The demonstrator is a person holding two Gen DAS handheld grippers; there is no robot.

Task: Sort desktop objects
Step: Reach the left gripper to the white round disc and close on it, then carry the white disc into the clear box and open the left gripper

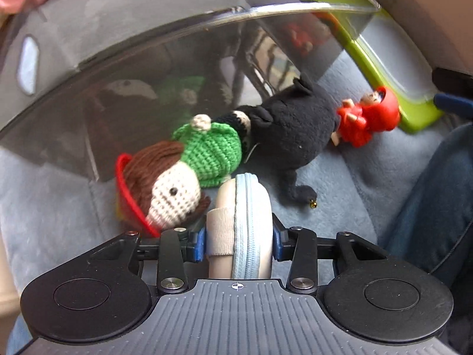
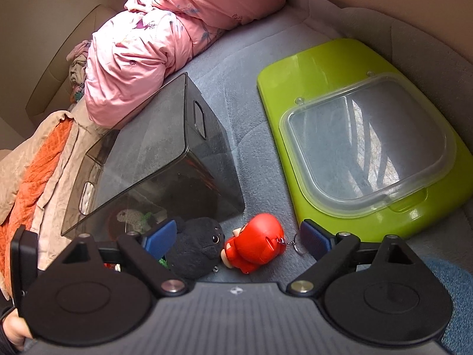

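Observation:
My left gripper [image 1: 238, 238] is shut on a round beige and light-blue zip pouch [image 1: 241, 204], held on edge just above the grey-blue blanket. Beyond it lie a crocheted doll [image 1: 174, 195] with brown hair and a green body, a black plush animal [image 1: 295, 130] and a red figure keychain [image 1: 366, 118], all against a smoky transparent box [image 1: 147, 74]. In the right wrist view my right gripper [image 2: 236, 236] stands open, its blue pads on either side of the black plush [image 2: 198, 245] and the red figure [image 2: 257, 245] without touching them.
The smoky box [image 2: 165, 153] stands left of a green lid [image 2: 325, 68] with a clear window [image 2: 369, 142]. A pink duvet [image 2: 165, 38] and an orange cloth [image 2: 38, 162] lie behind and left. A person's denim-clad leg [image 1: 437, 192] is at the right.

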